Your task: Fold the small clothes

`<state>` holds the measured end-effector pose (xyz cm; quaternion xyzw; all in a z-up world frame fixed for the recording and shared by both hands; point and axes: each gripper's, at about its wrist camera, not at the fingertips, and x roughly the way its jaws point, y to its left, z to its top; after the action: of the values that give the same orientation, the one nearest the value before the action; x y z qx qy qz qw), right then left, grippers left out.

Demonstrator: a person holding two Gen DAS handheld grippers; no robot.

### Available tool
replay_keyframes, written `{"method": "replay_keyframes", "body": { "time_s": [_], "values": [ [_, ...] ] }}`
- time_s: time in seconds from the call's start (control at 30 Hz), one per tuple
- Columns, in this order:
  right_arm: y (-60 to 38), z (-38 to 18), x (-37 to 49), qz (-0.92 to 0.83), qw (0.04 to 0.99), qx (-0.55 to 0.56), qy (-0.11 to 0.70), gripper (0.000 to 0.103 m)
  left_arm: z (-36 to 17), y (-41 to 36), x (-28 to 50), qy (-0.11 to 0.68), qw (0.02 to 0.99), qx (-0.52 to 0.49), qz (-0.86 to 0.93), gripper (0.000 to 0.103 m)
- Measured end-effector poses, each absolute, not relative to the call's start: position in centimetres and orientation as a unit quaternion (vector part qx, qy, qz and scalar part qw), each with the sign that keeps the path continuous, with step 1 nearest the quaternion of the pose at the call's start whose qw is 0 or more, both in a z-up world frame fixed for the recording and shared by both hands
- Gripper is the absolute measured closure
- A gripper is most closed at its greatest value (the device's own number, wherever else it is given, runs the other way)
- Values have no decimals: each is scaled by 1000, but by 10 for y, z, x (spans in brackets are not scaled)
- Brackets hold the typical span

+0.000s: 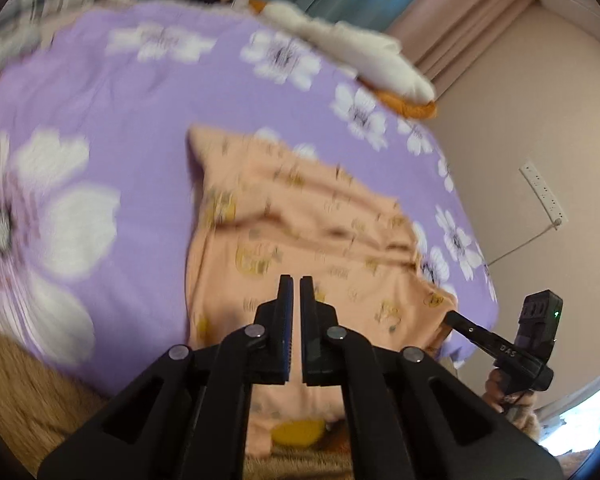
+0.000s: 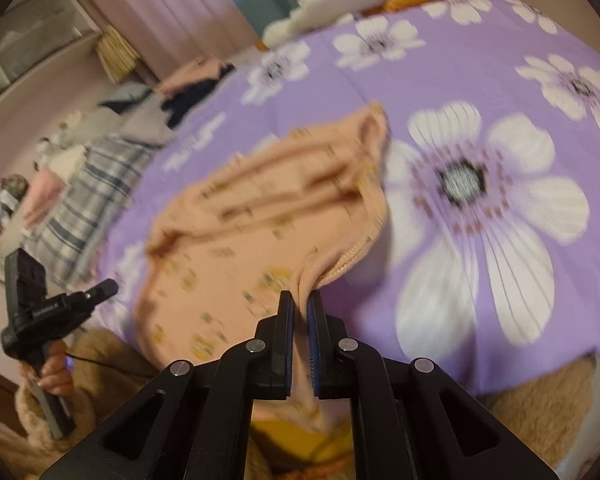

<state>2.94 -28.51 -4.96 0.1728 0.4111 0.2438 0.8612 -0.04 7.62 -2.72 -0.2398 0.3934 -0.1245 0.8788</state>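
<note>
A peach garment [image 1: 300, 208] with small yellow prints lies rumpled on a purple flowered bedspread [image 1: 120, 100]. My left gripper [image 1: 296, 280] is over the garment's near part, its jaws together with peach cloth showing along the slit. In the right wrist view the garment [image 2: 240, 240] has long folds, and my right gripper [image 2: 301, 294] is shut on its ribbed hem, which bunches up between the pads. Each view shows the other gripper at the garment's side: the right gripper [image 1: 450, 316] touches a corner, and the left gripper [image 2: 108, 288] is beside the left edge.
A white and orange plush toy [image 1: 360, 48] lies at the bed's far edge. A plaid cloth [image 2: 92, 200] and a pile of clothes [image 2: 192, 80] sit on the bed's far left. A power strip [image 1: 544, 196] hangs on the wall. A hand [image 2: 54, 368] in a fuzzy tan sleeve holds the left gripper.
</note>
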Motion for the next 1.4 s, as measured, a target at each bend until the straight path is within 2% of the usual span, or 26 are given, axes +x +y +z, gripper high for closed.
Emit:
{"method": "replay_keyframes", "body": {
  "time_s": [0.1, 0.23, 0.27, 0.33, 0.4, 0.43, 0.53, 0.57, 0.6, 0.67, 1.07, 1.4],
  "values": [
    [-277, -42, 34, 239, 870, 162, 401, 95, -27, 77, 6, 419, 879, -206, -93, 102],
    [-273, -46, 30, 245, 870, 153, 400, 95, -56, 87, 5, 467, 858, -204, -56, 95],
    [-274, -46, 29, 241, 871, 153, 400, 95, -65, 88, 3, 482, 851, -203, -52, 91],
    [-277, -48, 28, 241, 869, 160, 402, 95, -79, 87, 0, 503, 838, -204, -50, 64],
    [-280, -46, 30, 242, 868, 163, 403, 95, -86, 86, -2, 513, 834, -198, -41, 54],
    [-280, -45, 29, 241, 868, 161, 403, 95, -89, 85, -3, 514, 834, -194, -40, 53],
    [-282, -44, 29, 241, 867, 165, 404, 95, -99, 81, 2, 521, 825, -213, -58, 59],
    [-282, -45, 30, 241, 867, 166, 403, 95, -103, 80, 3, 523, 820, -224, -64, 66],
    [-282, -45, 30, 241, 867, 167, 403, 95, -105, 78, 3, 524, 817, -230, -71, 90],
    [-283, -46, 30, 241, 867, 169, 402, 95, -112, 74, 7, 533, 797, -268, -96, 98],
    [-297, -32, 42, 233, 871, 196, 386, 95, -33, 79, 8, 430, 848, -279, -134, 98],
    [-297, -23, 91, 190, 889, 188, 372, 95, -21, 92, 59, 412, 863, -276, -95, 97]
  ]
}}
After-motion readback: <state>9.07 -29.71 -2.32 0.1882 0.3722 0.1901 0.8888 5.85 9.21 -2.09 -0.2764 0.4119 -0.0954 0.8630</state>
